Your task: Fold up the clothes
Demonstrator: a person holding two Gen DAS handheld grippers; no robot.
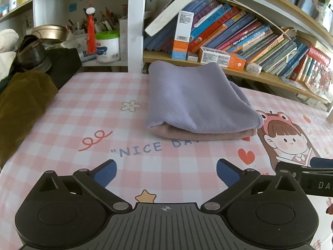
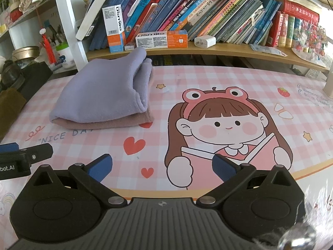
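Observation:
A folded lilac cloth [image 1: 193, 98] [image 2: 104, 95] lies on top of a folded pink cloth [image 1: 208, 134] [image 2: 108, 123], stacked on the pink checked table mat [image 1: 104, 108] [image 2: 208, 77] toward its far side. My left gripper [image 1: 165, 171] is open and empty, pulled back from the stack's near edge. My right gripper [image 2: 162, 166] is open too, holding nothing, over the cartoon girl print to the right of the stack. Each view catches a piece of the other gripper at its edge.
A shelf of leaning books [image 1: 239, 31] [image 2: 197, 10] and small boxes [image 2: 161, 38] runs behind the table. At the left lie a brown cloth [image 1: 22, 104], a dark shoe [image 1: 31, 52], jars and a red tassel [image 1: 91, 33]. A white charger [image 2: 205, 41] sits on the shelf.

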